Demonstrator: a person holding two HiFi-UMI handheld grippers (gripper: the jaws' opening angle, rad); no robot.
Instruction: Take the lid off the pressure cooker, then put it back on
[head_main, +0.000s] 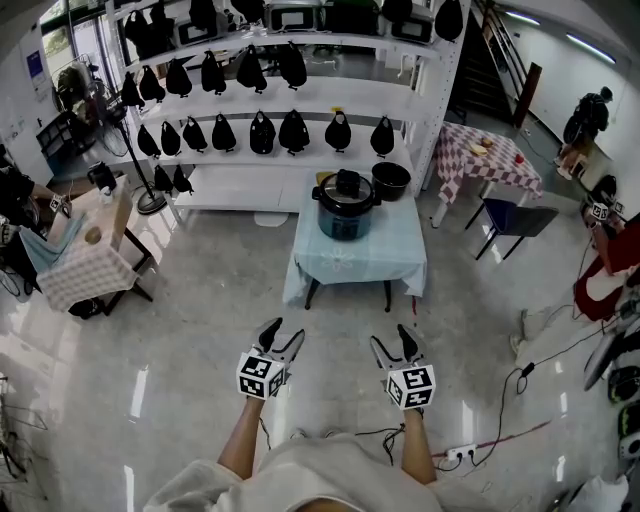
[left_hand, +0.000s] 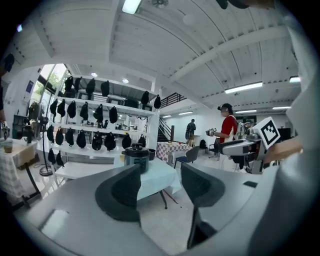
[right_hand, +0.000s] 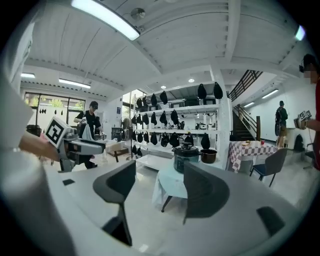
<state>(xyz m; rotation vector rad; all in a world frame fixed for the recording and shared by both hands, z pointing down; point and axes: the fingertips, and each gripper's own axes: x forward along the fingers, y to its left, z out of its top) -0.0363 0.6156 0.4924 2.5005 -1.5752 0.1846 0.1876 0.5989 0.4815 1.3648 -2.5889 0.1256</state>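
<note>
One pressure cooker (head_main: 346, 210), lid (head_main: 347, 186) on, desk (head_main: 355, 264) at 12 o'clock; your left tongs (head_main: 281, 336) and right tongs (head_main: 394, 344) released (both empty).

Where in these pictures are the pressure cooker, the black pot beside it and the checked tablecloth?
pressure cooker (head_main: 346, 218): head view, on its front wall, below the lid.
black pot (head_main: 390, 186): head view, on its dark side wall.
checked tablecloth (head_main: 495, 178): head view, on a bare patch of cloth.
</note>
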